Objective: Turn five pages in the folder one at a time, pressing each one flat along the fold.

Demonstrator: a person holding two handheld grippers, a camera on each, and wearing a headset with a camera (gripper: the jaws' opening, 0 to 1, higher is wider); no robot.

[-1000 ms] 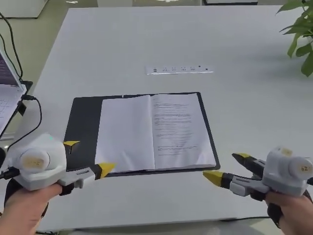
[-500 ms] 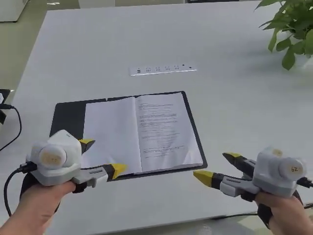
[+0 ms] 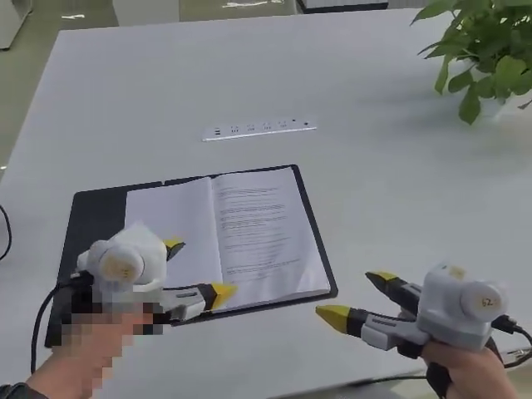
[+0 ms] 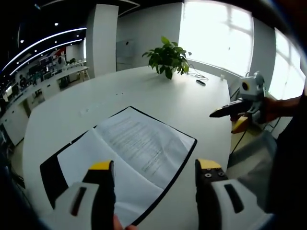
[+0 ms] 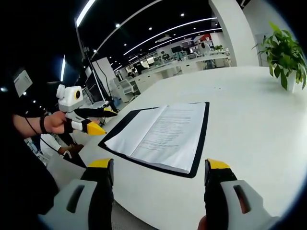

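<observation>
The open black folder (image 3: 93,229) lies flat on the white table (image 3: 391,183), the yellow-tipped left gripper (image 3: 198,268) above its near left corner and the right gripper (image 3: 357,294) beside its near right corner, both wide and empty, so pinch just one printed white page (image 3: 266,229) gently.

An open-plan office. The wide white desk (image 3: 399,208) has a socket strip (image 3: 259,129) set flush into its top at 12 o'clock and a potted plant (image 3: 482,41) at 2 o'clock. In the right gripper view, rows of workstations (image 5: 192,60) run back under long ceiling light strips (image 5: 158,36). The left gripper view shows a tall window (image 4: 216,33) and a square white pillar (image 4: 101,38).
</observation>
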